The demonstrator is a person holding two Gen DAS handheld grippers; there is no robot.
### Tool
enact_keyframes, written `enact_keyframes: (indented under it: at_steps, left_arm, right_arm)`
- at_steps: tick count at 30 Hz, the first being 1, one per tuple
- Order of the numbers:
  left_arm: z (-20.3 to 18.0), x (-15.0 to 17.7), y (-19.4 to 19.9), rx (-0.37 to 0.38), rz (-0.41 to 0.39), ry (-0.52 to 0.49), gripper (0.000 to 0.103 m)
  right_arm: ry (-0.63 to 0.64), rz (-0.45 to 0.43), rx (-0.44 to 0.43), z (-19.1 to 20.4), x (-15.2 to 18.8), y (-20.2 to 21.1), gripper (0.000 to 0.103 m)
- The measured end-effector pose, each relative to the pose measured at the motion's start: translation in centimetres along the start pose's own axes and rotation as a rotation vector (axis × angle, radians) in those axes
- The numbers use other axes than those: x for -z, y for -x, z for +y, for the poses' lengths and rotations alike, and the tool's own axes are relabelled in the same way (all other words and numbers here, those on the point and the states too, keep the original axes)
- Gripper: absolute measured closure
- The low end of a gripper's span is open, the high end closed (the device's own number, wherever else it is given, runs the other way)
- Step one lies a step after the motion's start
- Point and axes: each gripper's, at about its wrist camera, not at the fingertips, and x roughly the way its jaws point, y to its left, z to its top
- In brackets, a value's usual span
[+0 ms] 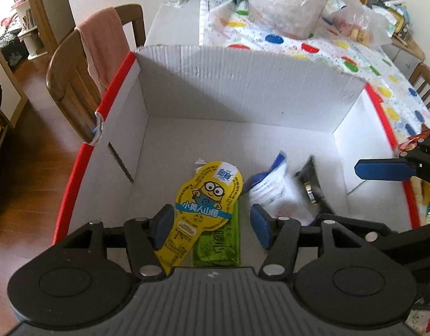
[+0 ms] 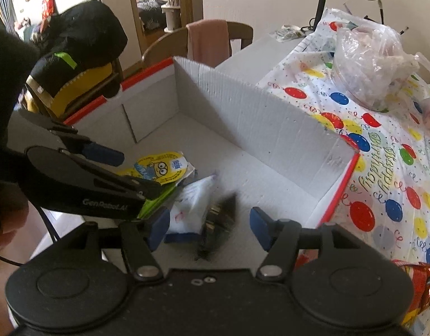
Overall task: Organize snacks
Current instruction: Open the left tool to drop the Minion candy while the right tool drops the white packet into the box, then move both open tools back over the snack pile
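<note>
Inside the white cardboard box [image 1: 243,89] with red-edged walls lie four snacks, all on the box floor toward its near end. The yellow cartoon-printed snack pack [image 1: 206,204] rests partly on top of a green packet [image 1: 220,240]; just beside them to the right sits a white pouch with blue trim [image 1: 273,190], and a dark wrapped snack [image 1: 313,187] lies against that pouch, both blurred. From the right wrist view the dark snack [image 2: 220,218] shows on the floor directly ahead.

The left gripper [image 1: 212,224] hangs over the yellow and green packs with its blue-padded fingers [image 1: 163,224] spread wide, gripping nothing. The right gripper [image 2: 209,226] is likewise wide apart and empty above the white pouch [image 2: 192,204] and dark snack; one of its blue fingers reaches over the box's right wall in the left wrist view.

The box stands on a table covered partly by a balloon-print cloth [image 2: 383,168]. Clear plastic bags [image 2: 366,64] sit on the cloth, a red foil wrapper [image 2: 422,285] lies beside the box, and a wooden chair [image 1: 74,84] draped with a pink towel stands by the table.
</note>
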Motion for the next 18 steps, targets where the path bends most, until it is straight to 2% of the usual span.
enact_keyframes:
  at_steps: [12,15,18]
  left_arm:
    - [-2.5,0.6,5.7,0.058,-0.138,-0.027,0.04]
    - [-3.6,0.7,7.0,0.08,-0.169,-0.041,0.033]
    - [-4.7,0.8,8.0,0.101,-0.192,-0.044,0.033]
  right_arm:
    - [-0.057,-0.125,-0.035,-1.7,1.0,6.4,0.031]
    - [-0.069,-0.153,-0.033,-2.2,1.5,8.0,0.025]
    - [-0.082,-0.175,-0.029,-2.9,2.1,9.5,0.022]
